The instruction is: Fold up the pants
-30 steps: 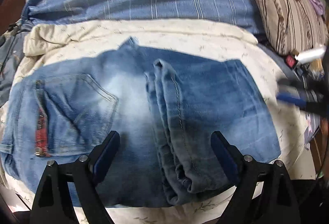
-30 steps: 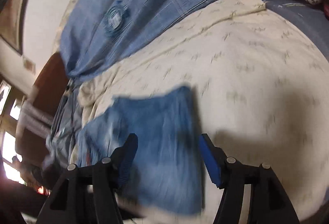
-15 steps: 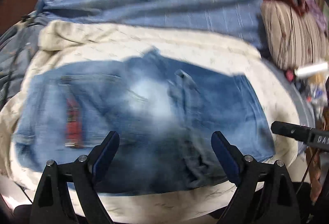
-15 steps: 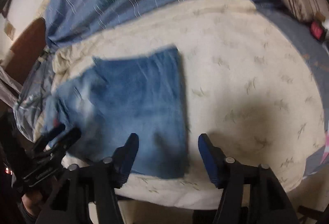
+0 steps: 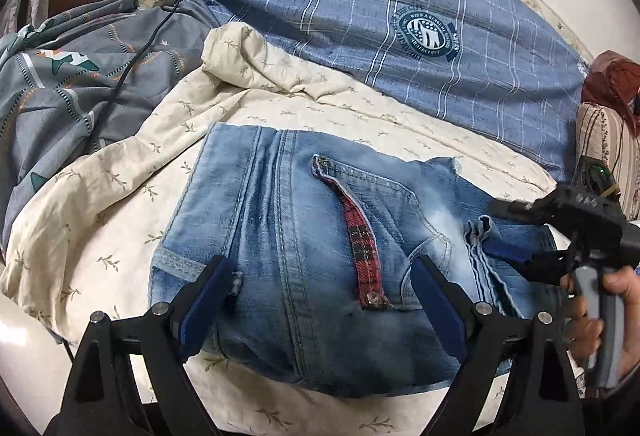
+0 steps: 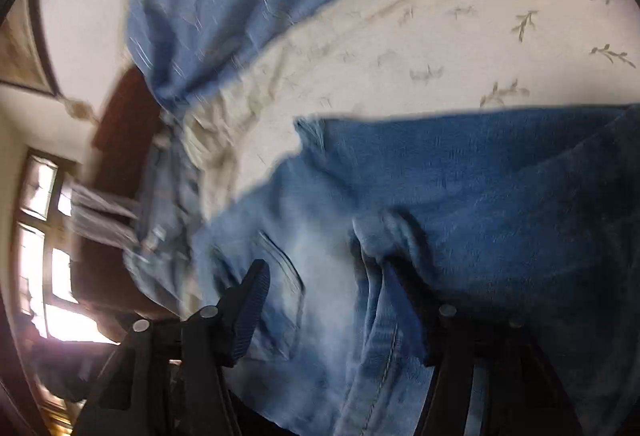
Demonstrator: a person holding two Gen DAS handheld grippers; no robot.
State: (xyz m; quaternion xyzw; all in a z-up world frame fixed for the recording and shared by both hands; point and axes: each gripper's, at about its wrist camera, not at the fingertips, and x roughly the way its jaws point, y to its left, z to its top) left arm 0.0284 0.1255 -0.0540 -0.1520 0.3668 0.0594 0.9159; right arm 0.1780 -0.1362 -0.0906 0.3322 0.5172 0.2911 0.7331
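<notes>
The folded jeans [image 5: 320, 256] lie on the cream leaf-print quilt [image 5: 120, 187] of the bed, directly ahead of and between the jaws of the left gripper [image 5: 320, 312], which stand wide open above the waistband end. A red plaid strip [image 5: 362, 244] on the back pocket sits between those 2 jaws. The right gripper [image 6: 340, 312], jaws also spread open, straddles a bunched denim fold [image 6: 380, 236]. Beyond the jaws lies a blue checked blanket [image 5: 400, 15].

We see black gripper frames with blue finger pads [image 5: 202, 306] and silver screws. Bare skin shows on the right hand [image 5: 592, 320], around a grey handle.
</notes>
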